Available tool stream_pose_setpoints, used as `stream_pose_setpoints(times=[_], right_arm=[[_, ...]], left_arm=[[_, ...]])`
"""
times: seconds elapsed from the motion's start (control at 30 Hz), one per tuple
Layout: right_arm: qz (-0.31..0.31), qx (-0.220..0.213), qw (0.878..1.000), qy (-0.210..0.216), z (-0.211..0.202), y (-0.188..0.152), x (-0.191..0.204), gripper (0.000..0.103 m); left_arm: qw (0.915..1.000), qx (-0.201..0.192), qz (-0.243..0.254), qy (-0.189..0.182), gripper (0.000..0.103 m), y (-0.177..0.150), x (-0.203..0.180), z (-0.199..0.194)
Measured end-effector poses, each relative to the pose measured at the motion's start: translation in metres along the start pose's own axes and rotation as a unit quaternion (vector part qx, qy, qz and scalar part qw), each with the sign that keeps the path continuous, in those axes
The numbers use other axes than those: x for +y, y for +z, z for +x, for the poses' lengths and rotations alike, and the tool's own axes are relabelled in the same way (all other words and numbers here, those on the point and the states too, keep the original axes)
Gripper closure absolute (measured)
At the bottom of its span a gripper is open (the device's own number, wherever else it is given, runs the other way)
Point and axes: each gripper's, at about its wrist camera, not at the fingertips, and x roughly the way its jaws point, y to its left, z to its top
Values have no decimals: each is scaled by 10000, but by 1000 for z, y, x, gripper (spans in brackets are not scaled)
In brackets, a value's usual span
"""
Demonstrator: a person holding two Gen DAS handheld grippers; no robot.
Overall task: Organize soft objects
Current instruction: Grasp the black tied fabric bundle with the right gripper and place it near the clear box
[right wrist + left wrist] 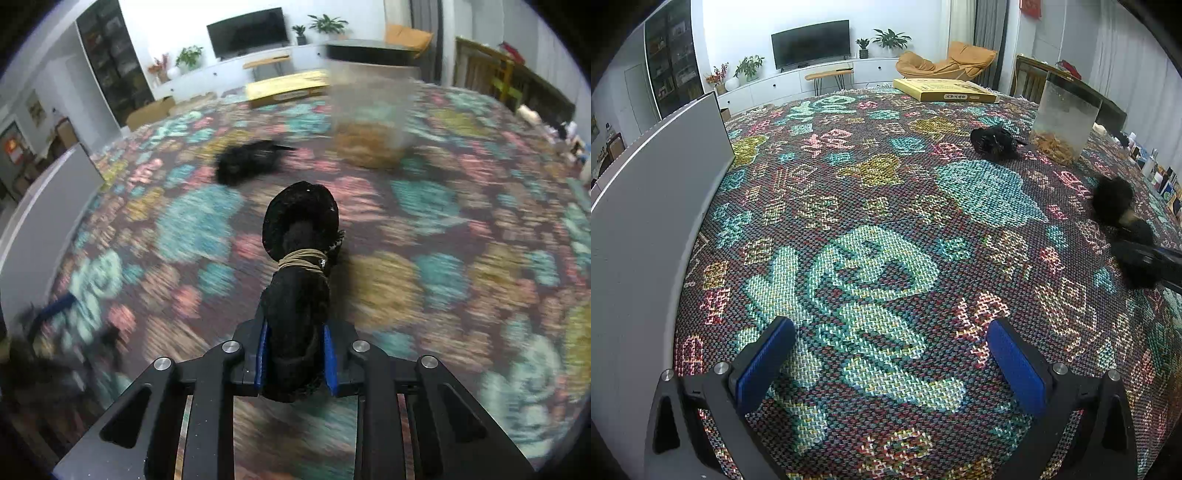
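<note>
The right hand-held gripper point(295, 354) clenches a black cloth bundle point(299, 266), lifted over the desk point(424, 229) short of the clear container point(369, 118); the left hand-held gripper point(890, 354) hangs released. The floppy top could snag the container's rim.

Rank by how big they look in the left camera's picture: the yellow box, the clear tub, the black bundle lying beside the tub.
1. Clear tub and yellow box cover about the same area; I would not rank them, and the box lies farther away.
2. Black bundle, clearly the smallest.
</note>
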Motion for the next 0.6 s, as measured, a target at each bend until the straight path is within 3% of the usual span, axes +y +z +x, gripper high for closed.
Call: stream_pose_setpoints(times=[0.07,0.17,0.33,0.47,0.5,0.57,0.6], right_arm=[[18,101,9997,-232,1,0,-38,77],[116,113,9999,-60,10,19,-75,76],[434,28,9989,-202,43,86,-116,76],[-85,-294,9984,-485,64,146,-117,76],[-64,-310,9986,-428,68,153,-119,73],[-2,-217,9988,-437,82,168,-124,52],[37,-183,9982,-562,88,171,-126,30]], left_arm=[[10000,2,8,13,0,0,1,0],[10000,0,1,21,0,0,0,0],[10000,1,-3,15,0,1,0,2],[10000,0,-5,5,0,0,-1,-1],[10000,0,-5,6,0,0,-1,-1],[10000,0,-5,7,0,0,-2,0],[10000,0,-6,5,0,0,-1,-1]])
